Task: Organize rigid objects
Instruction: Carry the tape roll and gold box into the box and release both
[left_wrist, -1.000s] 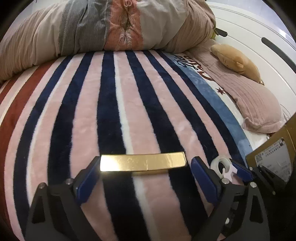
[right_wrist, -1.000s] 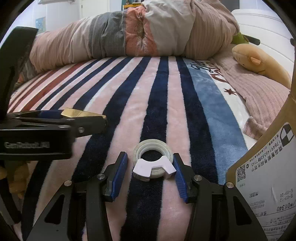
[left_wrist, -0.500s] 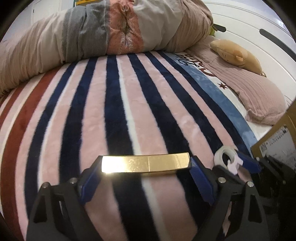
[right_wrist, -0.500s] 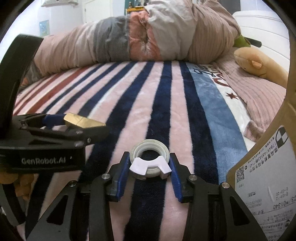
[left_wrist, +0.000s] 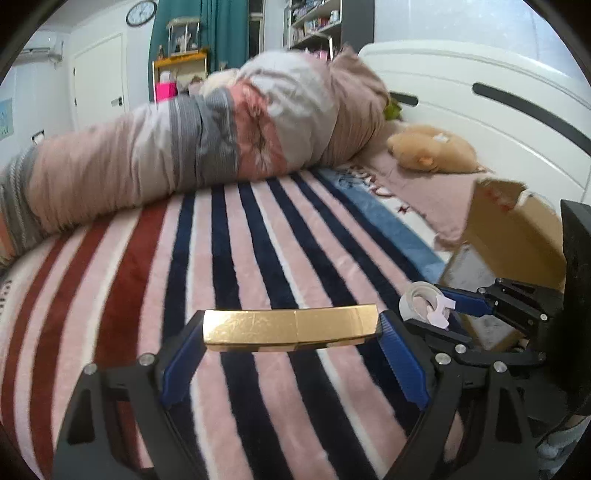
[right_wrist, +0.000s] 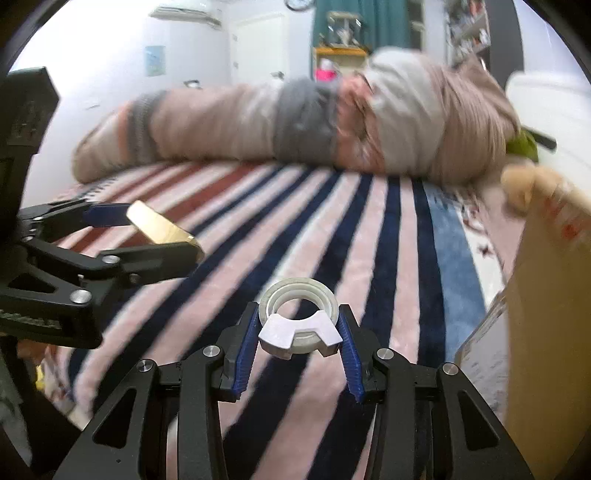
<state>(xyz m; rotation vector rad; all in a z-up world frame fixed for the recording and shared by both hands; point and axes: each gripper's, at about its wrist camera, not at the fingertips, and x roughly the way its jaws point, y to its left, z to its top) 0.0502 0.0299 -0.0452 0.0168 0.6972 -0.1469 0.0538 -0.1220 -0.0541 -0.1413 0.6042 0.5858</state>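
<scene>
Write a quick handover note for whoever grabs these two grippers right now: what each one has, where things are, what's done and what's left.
Left gripper: shut on the gold bar, held crosswise by its ends, above the striped blanket.
Right gripper: shut on the tape dispenser, also above the blanket.
Cardboard box: stands at the bed's right edge, beside the right gripper.
Done: both items grasped and off the bed.
Left: nothing placed yet. The box looks like the likely destination, though its inside isn't visible.
</scene>
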